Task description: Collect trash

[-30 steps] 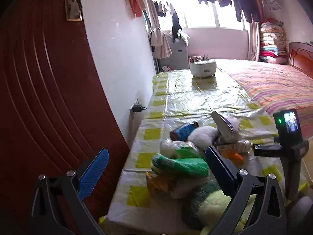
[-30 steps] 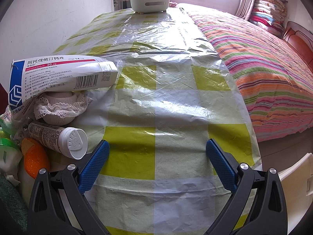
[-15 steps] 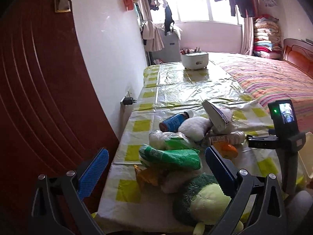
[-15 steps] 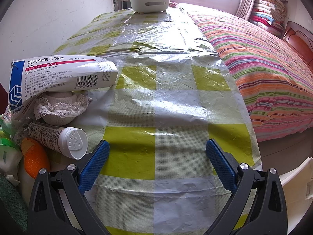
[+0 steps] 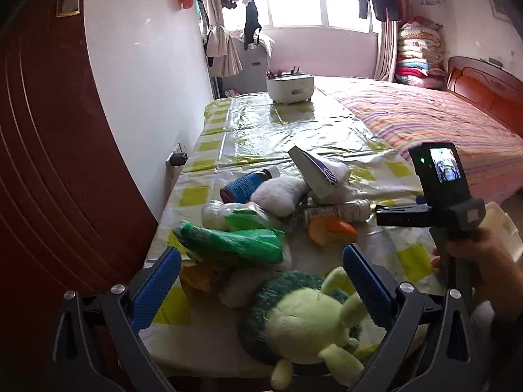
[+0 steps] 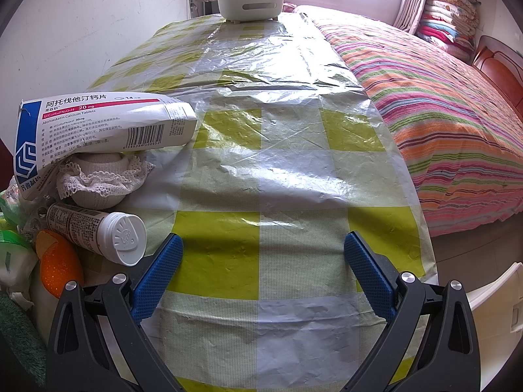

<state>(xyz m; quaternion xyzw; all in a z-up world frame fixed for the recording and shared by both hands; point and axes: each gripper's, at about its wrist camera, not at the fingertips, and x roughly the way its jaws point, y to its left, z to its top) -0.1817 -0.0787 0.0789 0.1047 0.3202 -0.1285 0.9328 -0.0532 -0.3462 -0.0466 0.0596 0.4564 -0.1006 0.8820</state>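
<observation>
A heap of clutter lies on the near end of the table (image 5: 261,130): a green wrapper (image 5: 235,245), a blue can (image 5: 243,187), a white medicine box (image 5: 310,174), a white tube (image 5: 340,210), an orange piece (image 5: 330,230) and a green plush toy (image 5: 307,320). My left gripper (image 5: 261,281) is open and empty, above the plush toy and wrapper. My right gripper (image 6: 261,271) is open and empty over bare tablecloth; the medicine box (image 6: 104,124), the tube (image 6: 98,228) and the orange piece (image 6: 60,261) lie to its left.
A white caddy (image 6: 250,3) stands at the table's far end. A striped bed (image 6: 441,98) runs along the right. A red door (image 5: 49,163) and white wall are on the left. A white bin (image 6: 490,297) sits low at the right.
My left gripper has pulled back and swung right, so more of the table and the plush toy show. My right gripper has not moved.
</observation>
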